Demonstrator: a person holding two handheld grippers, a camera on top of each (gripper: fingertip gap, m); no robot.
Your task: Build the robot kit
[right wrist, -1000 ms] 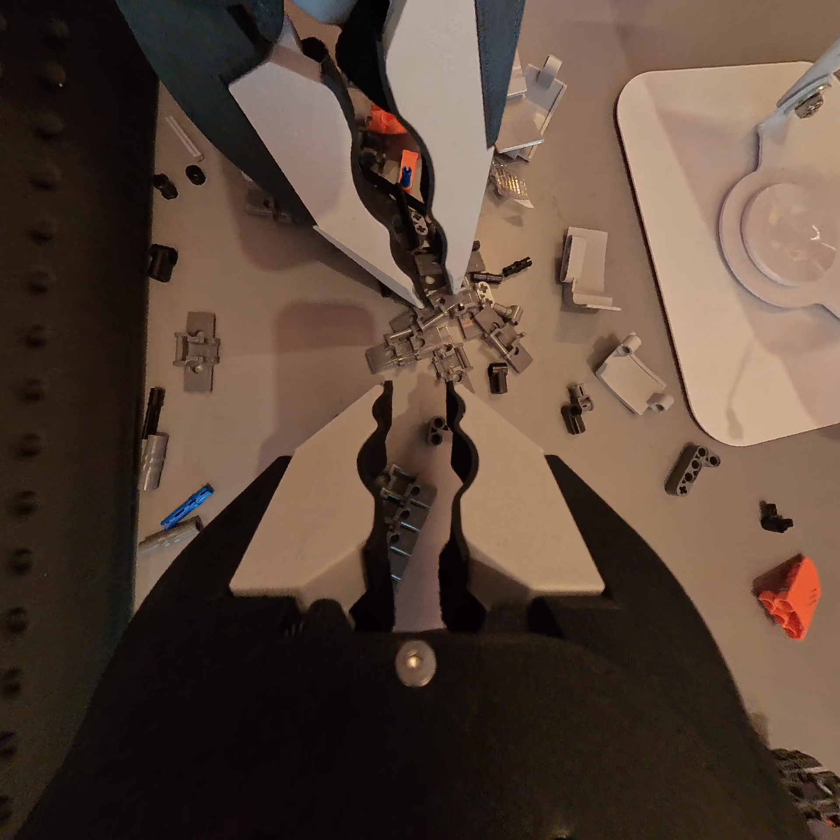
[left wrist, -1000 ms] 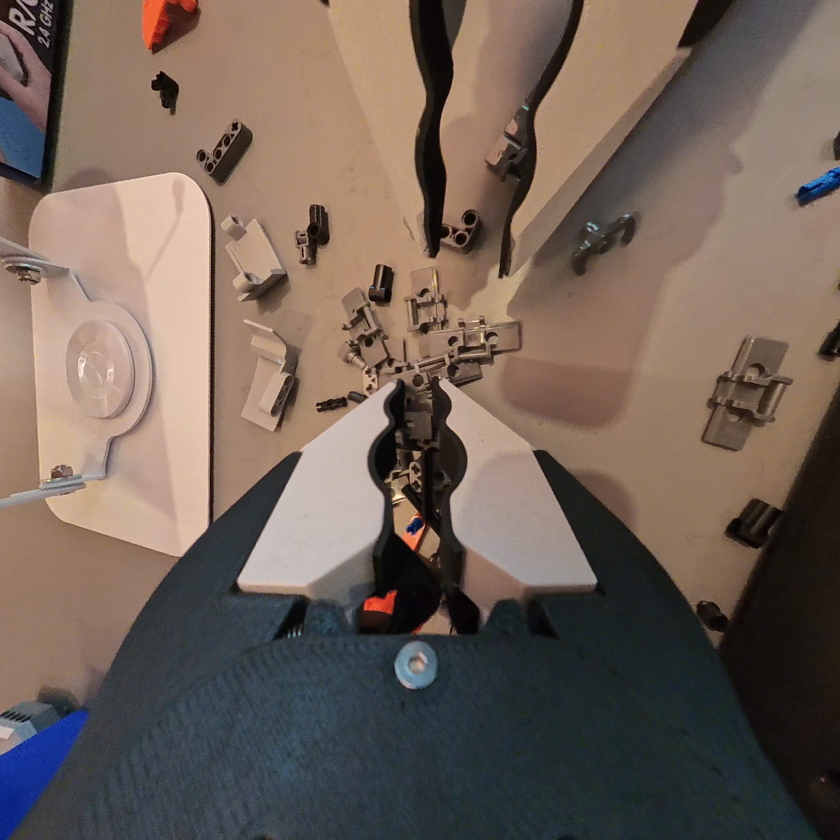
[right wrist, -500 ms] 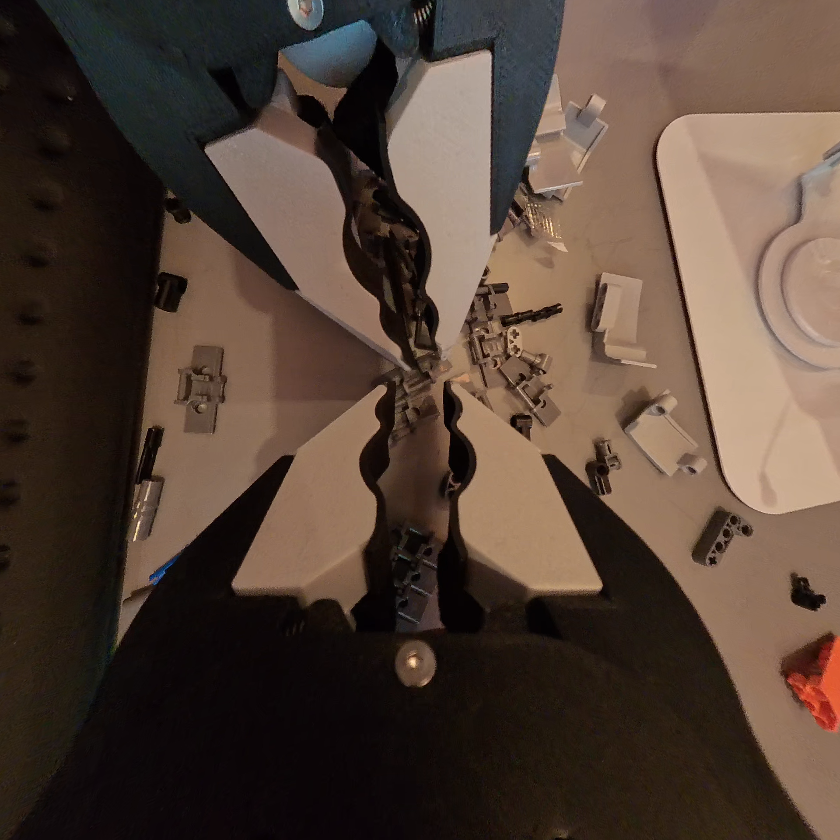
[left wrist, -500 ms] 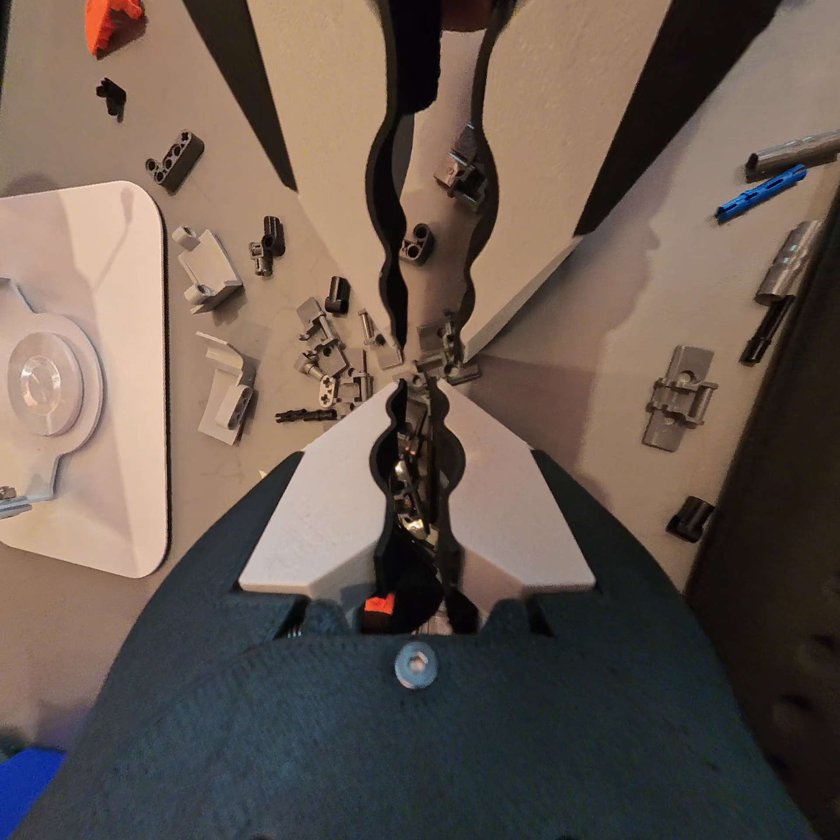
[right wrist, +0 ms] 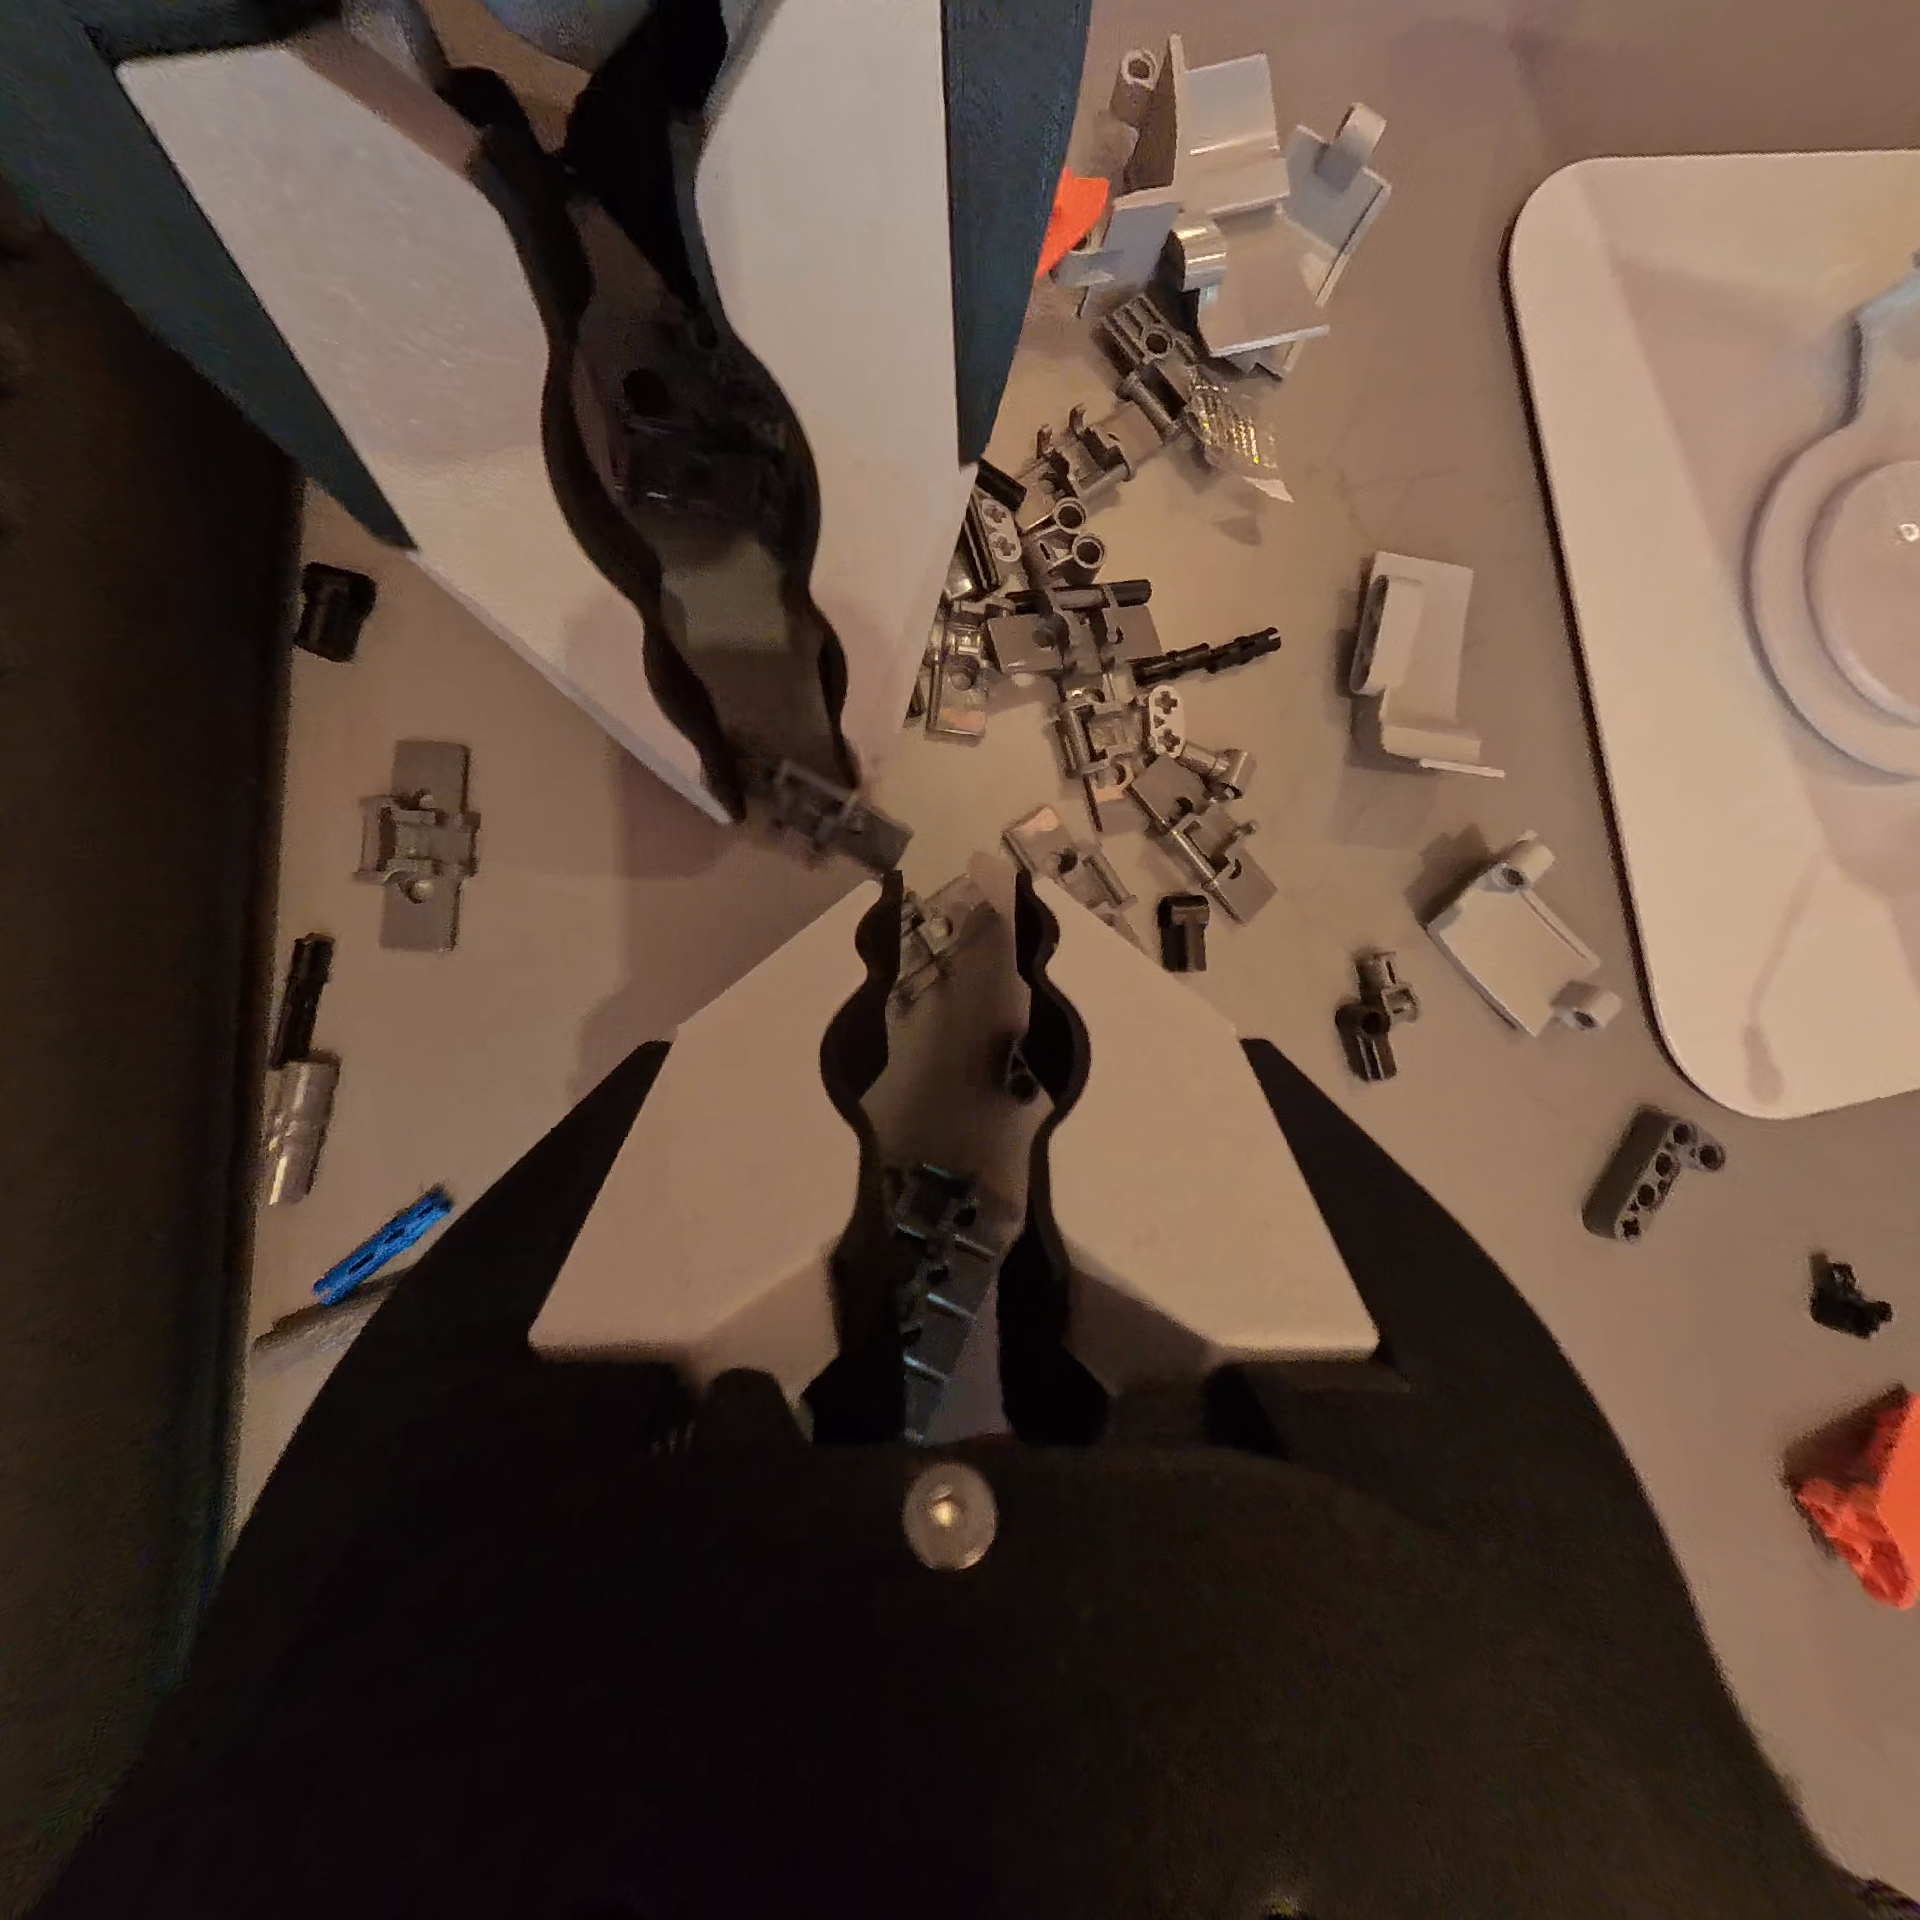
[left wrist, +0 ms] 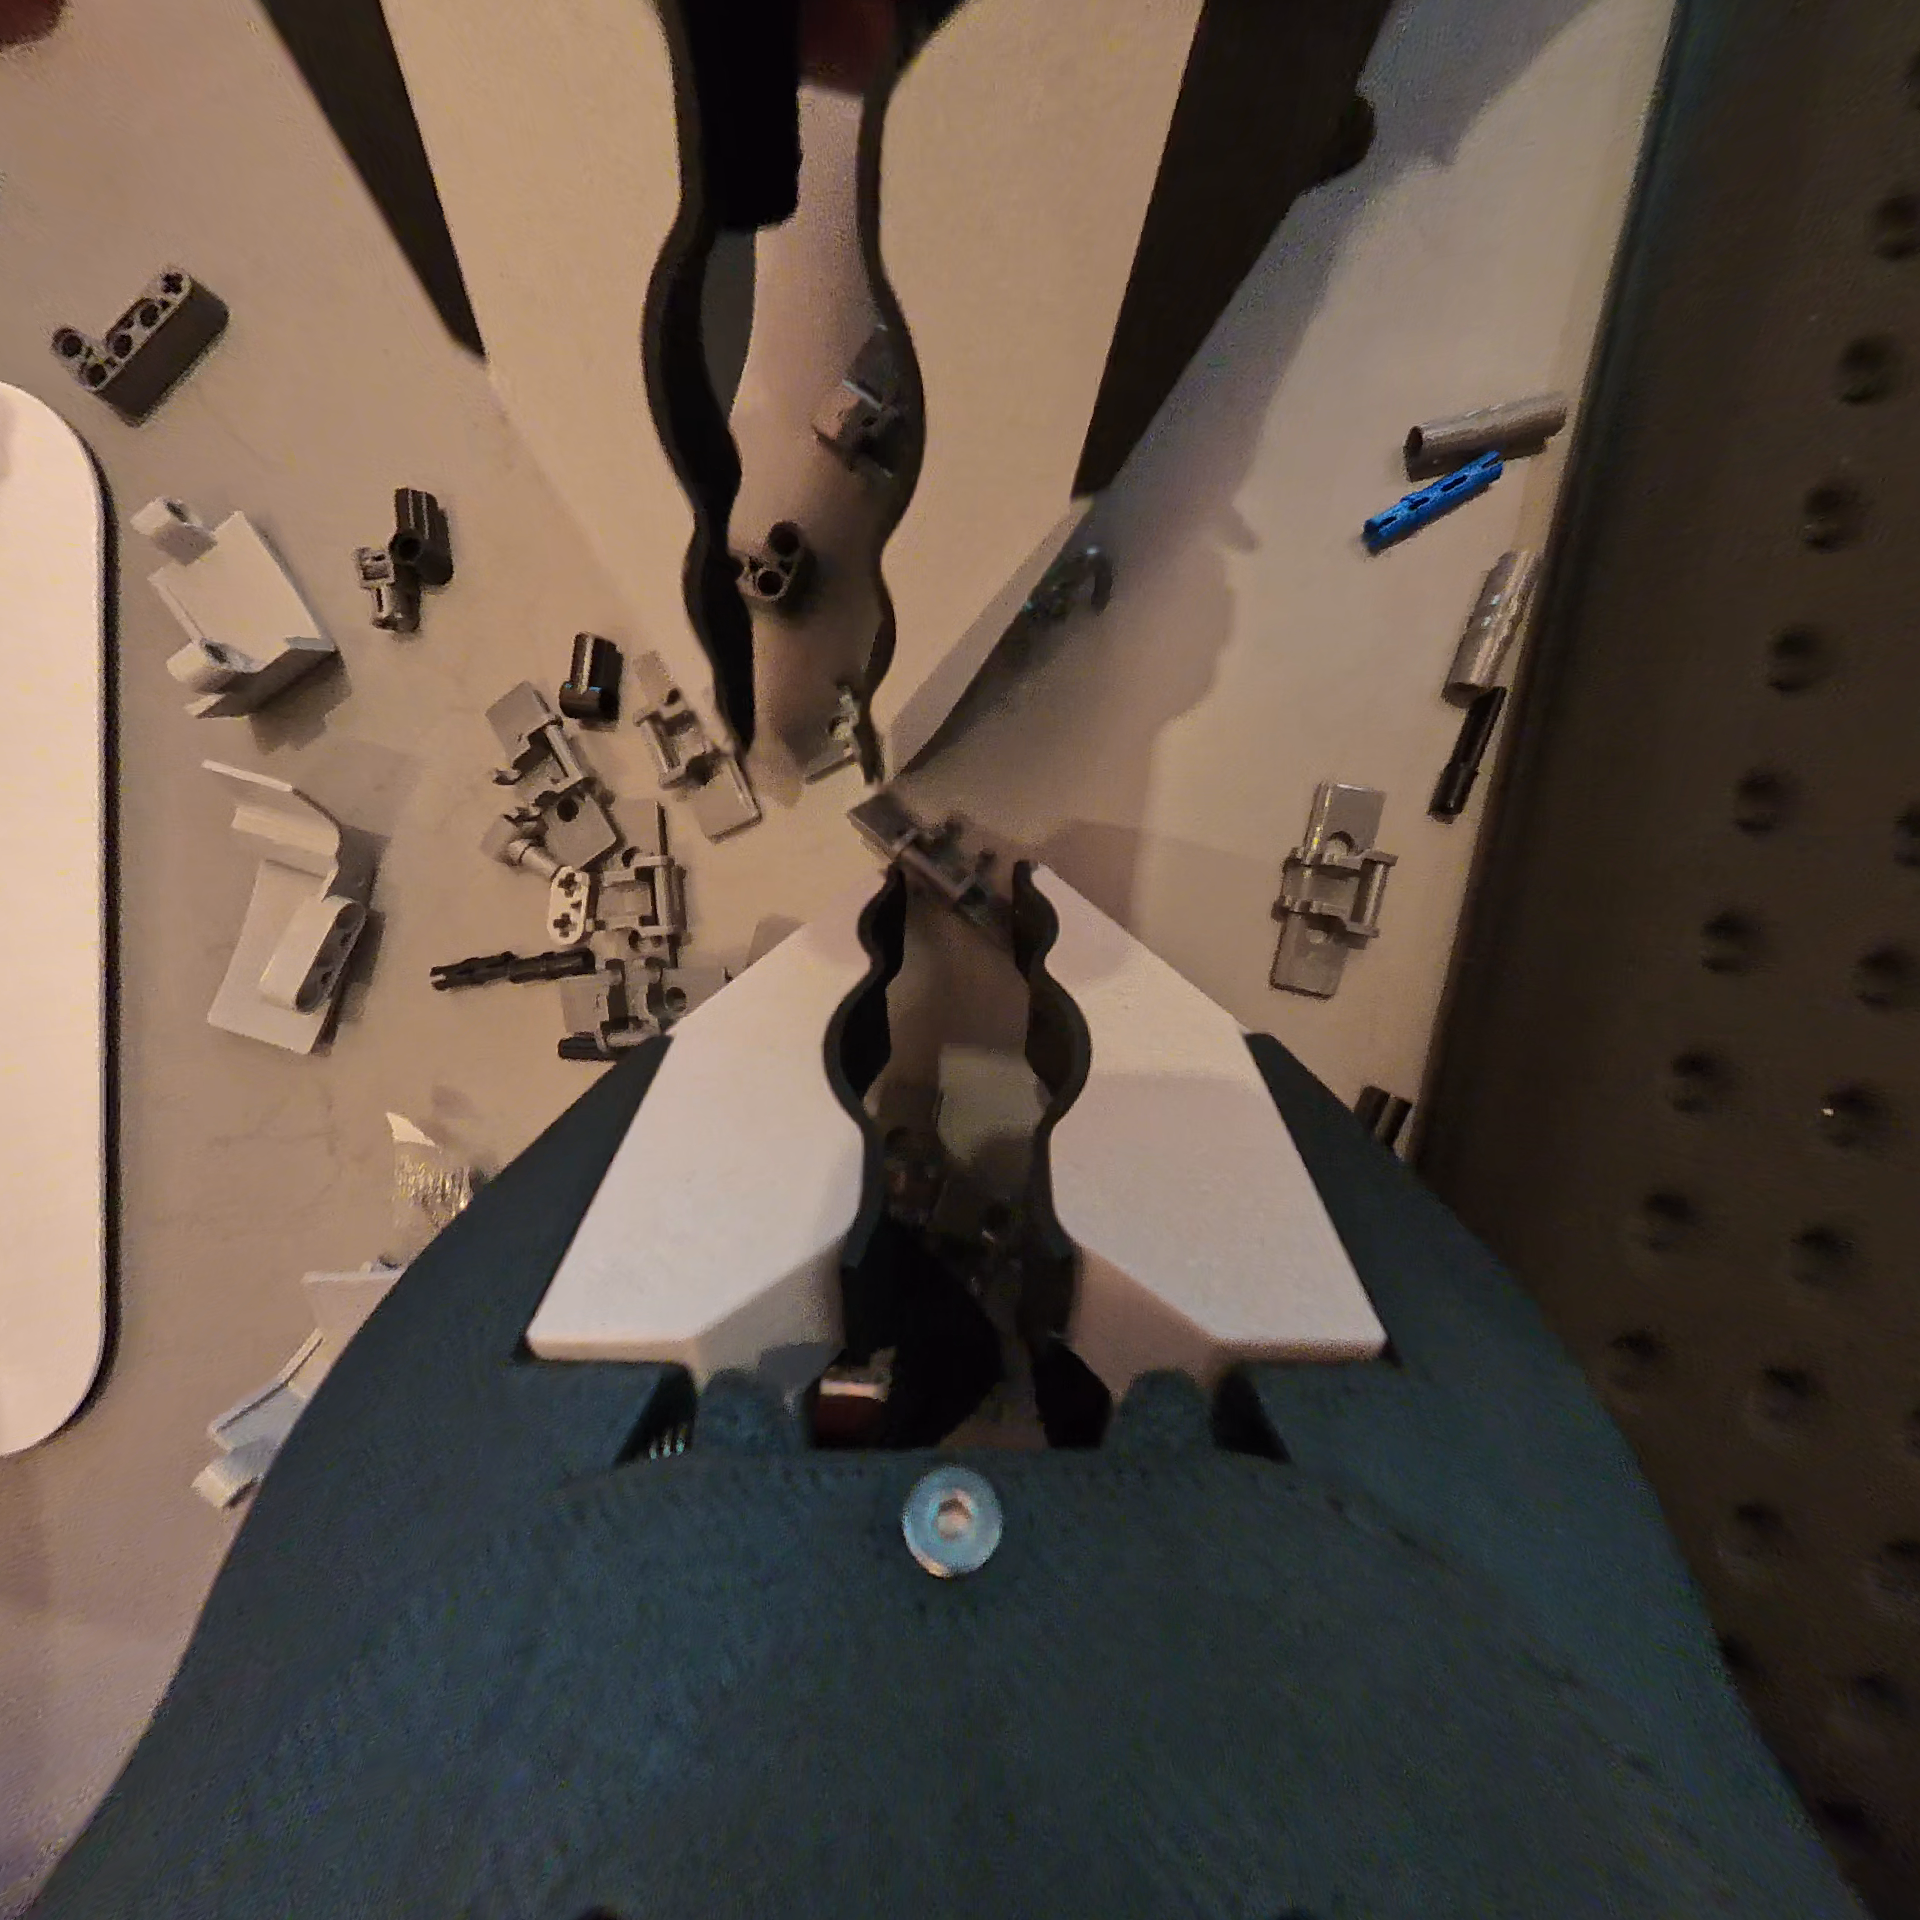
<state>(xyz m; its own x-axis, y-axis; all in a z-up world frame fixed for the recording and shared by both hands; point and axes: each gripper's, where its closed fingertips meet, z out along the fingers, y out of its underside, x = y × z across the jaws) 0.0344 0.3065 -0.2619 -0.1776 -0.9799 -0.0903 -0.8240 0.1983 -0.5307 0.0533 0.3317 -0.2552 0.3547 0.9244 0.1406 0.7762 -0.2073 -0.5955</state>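
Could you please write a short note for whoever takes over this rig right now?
Left hand-held gripper: shut on a grey track link that sticks out past its tips.
Right hand-held gripper: open, with a loose grey link between its tips.
The two grippers sit tip to tip; I cannot tell whether the links touch.
The pile of grey parts lies beside them, the white plate beyond it.

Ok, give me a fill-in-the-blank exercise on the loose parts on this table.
1. The small axle pin beside the perforated dark panel is ___ in colour.
2. The angled brick at the right edge of the right wrist view is ___ in colour.
3. In the left wrist view, the white plate lies at the ___ edge of the picture.

Missing words: blue, orange, left.
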